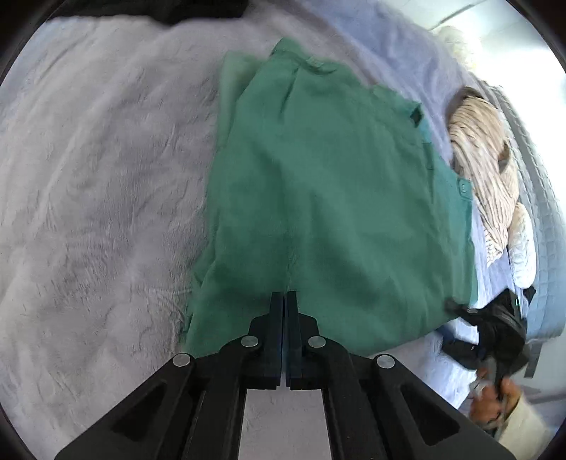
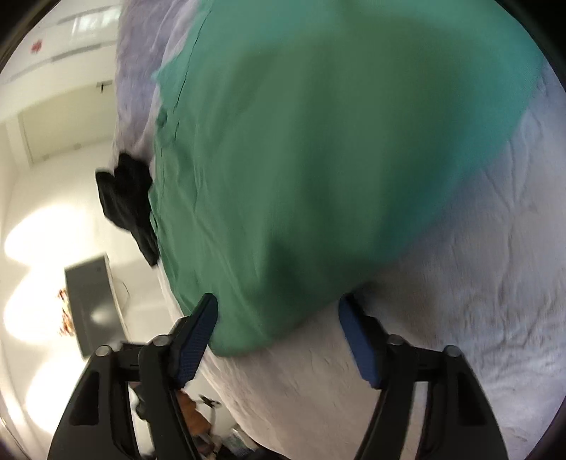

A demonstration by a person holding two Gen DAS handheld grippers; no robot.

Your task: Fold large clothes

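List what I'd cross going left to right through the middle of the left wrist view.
Pale fuzzy blanket → green garment → beige striped cloth → quilted grey cover at the right edge.

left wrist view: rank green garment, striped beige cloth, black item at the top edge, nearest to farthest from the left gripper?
From the left gripper:
1. green garment, right at the fingers.
2. striped beige cloth, off to the right.
3. black item, far top edge.

Both wrist views close — green garment [image 1: 318, 198] shared
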